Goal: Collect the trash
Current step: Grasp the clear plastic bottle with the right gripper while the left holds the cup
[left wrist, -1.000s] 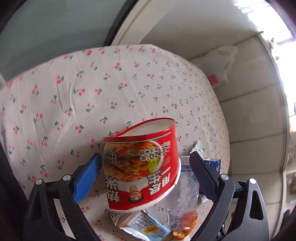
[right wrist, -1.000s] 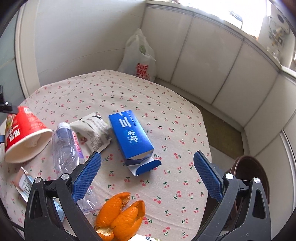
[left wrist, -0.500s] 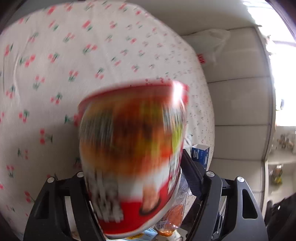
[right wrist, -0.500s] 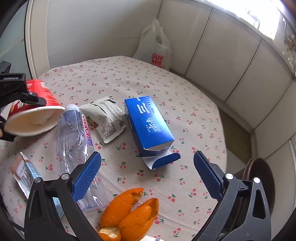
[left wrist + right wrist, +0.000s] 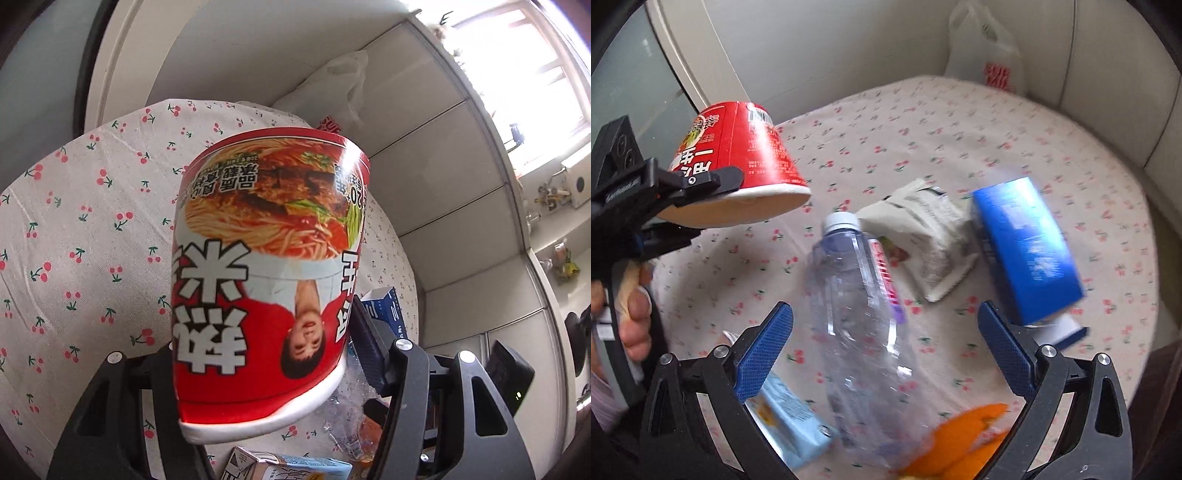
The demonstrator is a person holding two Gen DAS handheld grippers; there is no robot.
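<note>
A red instant-noodle cup (image 5: 266,258) hangs upside down above the table, its mouth facing down. My left gripper (image 5: 264,332) has the cup between its jaws, which are closing on its wall near the white rim; the left finger is hidden behind it. The right wrist view shows the same cup (image 5: 738,147) lifted at the left, in the left gripper (image 5: 713,206). My right gripper (image 5: 884,308) is open and points down over a clear plastic bottle (image 5: 857,314) that lies on the cloth between its blue pads without touching them.
The round table (image 5: 960,129) has a cherry-print cloth. On it lie a blue carton (image 5: 1027,243), a grey-white pouch (image 5: 931,236), orange peel (image 5: 967,435) and a small light-blue carton (image 5: 790,413). A white plastic bag (image 5: 990,59) stands by the wall behind. A hand (image 5: 631,306) grips the left handle.
The left jaws have come in on the noodle cup and raised it off the cloth, rolling it. The right gripper has tipped down and moved left, over the bottle.
</note>
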